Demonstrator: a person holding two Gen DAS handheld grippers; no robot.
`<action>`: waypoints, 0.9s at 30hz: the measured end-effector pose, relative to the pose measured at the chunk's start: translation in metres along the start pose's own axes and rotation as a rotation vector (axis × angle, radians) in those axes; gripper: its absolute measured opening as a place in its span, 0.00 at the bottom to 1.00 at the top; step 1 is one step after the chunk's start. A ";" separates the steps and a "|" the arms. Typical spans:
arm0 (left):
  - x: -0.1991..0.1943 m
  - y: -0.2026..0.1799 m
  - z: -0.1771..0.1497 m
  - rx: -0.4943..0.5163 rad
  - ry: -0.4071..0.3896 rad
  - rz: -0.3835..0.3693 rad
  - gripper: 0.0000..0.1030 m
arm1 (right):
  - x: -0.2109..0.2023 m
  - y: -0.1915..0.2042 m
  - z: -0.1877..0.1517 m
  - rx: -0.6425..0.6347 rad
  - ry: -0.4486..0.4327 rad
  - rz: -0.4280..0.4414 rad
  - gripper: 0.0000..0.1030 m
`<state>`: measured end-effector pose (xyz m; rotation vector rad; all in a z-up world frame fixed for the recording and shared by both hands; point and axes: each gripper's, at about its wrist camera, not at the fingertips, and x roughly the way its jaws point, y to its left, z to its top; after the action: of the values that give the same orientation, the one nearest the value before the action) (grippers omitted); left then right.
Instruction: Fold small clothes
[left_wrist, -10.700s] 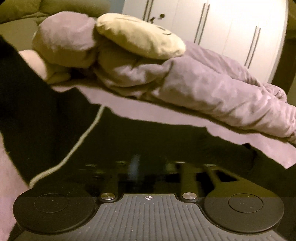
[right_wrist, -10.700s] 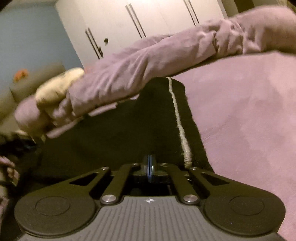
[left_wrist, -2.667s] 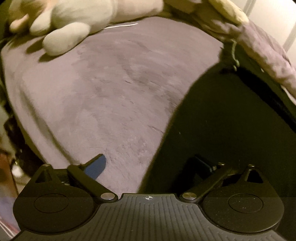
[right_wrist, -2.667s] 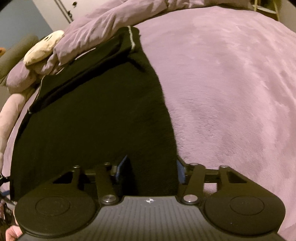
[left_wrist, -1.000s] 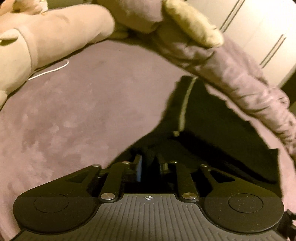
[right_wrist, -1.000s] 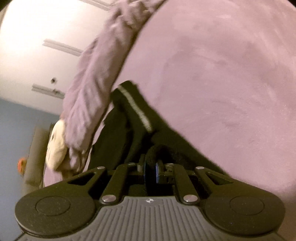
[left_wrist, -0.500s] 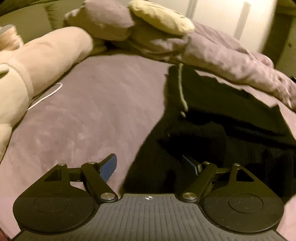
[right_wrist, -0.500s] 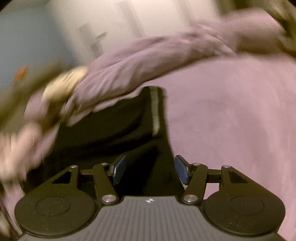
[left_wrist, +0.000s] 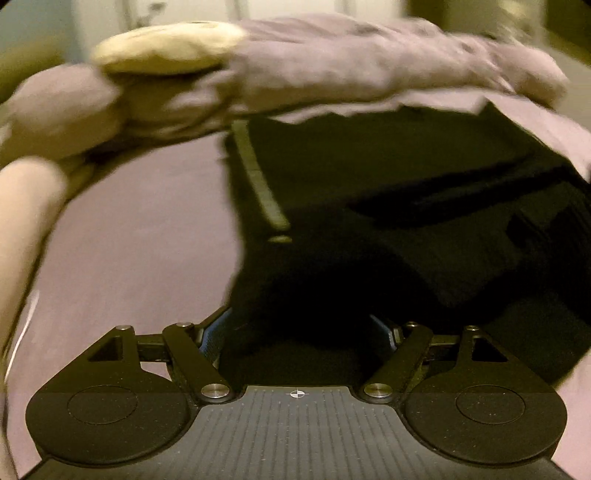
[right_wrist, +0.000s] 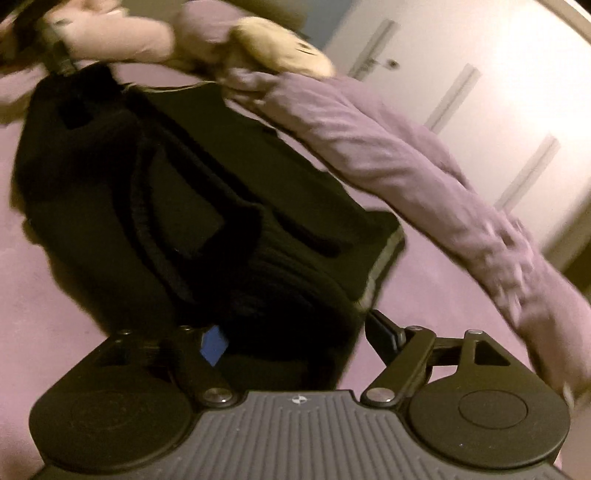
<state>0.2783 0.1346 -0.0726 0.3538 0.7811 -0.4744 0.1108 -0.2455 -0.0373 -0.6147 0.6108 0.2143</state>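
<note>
Black knit garment with a pale stripe (left_wrist: 388, 221) is lying partly folded on the mauve plush bedspread (left_wrist: 129, 240), beside a rumpled lilac duvet (right_wrist: 388, 147). Left gripper (left_wrist: 301, 332) and right gripper (right_wrist: 295, 336) are both gaping wide, each straddling the garment's near edge.

We hold our left gripper (left_wrist: 299, 332) low with its jaws spread wide, and our right gripper (right_wrist: 295, 338) tilted, its jaws equally wide apart.
</note>
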 end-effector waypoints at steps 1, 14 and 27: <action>0.006 -0.005 0.003 0.034 0.012 -0.005 0.71 | 0.005 0.002 0.004 -0.024 -0.006 0.016 0.75; -0.026 0.021 -0.003 -0.175 -0.199 -0.071 0.10 | 0.022 -0.030 0.022 0.217 -0.029 0.193 0.14; 0.000 0.014 0.005 -0.158 -0.105 -0.060 0.13 | 0.065 -0.039 0.023 0.309 0.068 0.309 0.41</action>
<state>0.2882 0.1437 -0.0673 0.1576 0.7236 -0.4805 0.1882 -0.2629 -0.0427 -0.2278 0.7868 0.3814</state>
